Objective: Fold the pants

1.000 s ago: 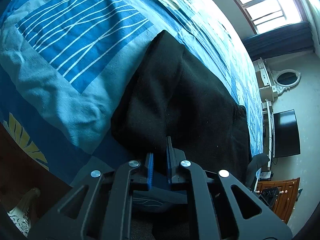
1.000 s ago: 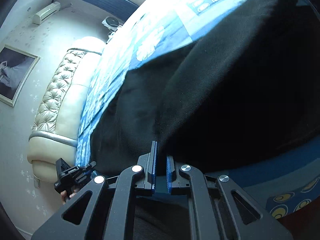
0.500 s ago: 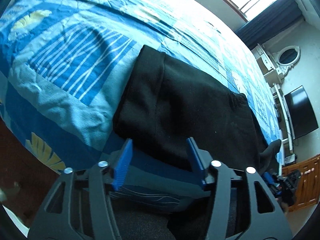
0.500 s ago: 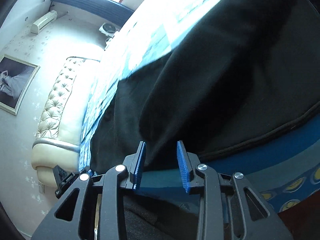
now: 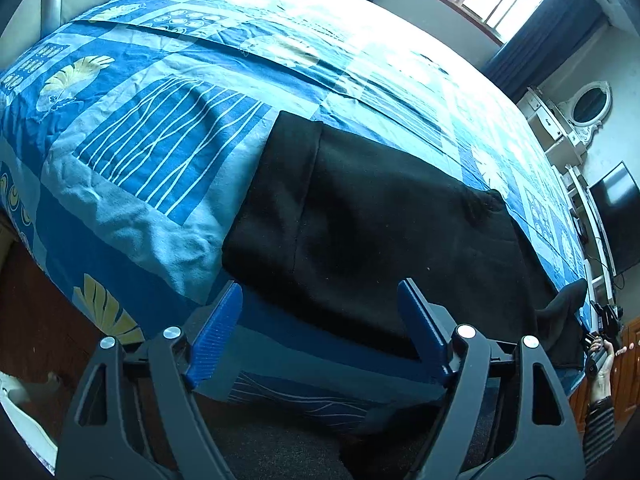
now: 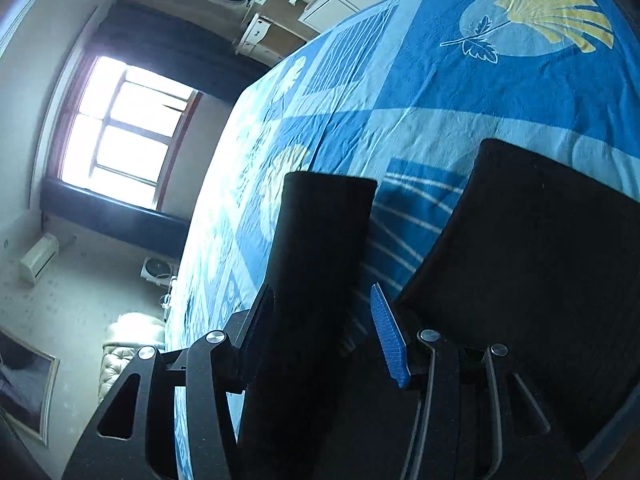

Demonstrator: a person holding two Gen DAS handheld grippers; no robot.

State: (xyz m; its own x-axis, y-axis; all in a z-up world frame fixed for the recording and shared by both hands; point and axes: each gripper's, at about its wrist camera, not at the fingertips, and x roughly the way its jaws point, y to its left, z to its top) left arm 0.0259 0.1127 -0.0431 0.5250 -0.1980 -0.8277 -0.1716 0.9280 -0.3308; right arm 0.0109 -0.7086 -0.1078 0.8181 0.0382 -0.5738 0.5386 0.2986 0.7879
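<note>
Black pants (image 5: 392, 232) lie flat on the blue patterned bedspread (image 5: 168, 152), their near edge just beyond my left gripper (image 5: 320, 316). Its jaws are opening wide, and only bedspread and the pants' hem show between the blue pads (image 5: 216, 332). In the right wrist view two black pant legs point away across the bed. The narrower leg (image 6: 324, 240) runs between the jaws of my right gripper (image 6: 320, 292), which are opening, with a gap at the blue pad (image 6: 388, 336). The wider leg (image 6: 540, 264) lies to the right.
A person's hand (image 5: 600, 364) holds the other gripper at the bed's far right corner. A window (image 6: 124, 132), a dresser with an oval mirror (image 5: 592, 100), a dark screen (image 5: 616, 216) and a padded headboard (image 6: 128, 340) surround the bed. Wooden floor (image 5: 36, 320) shows at lower left.
Both grippers were shut on the black cloth and have opened, letting it go. The left one drew up and back. The right one swung along the bed to the leg ends and rolled.
</note>
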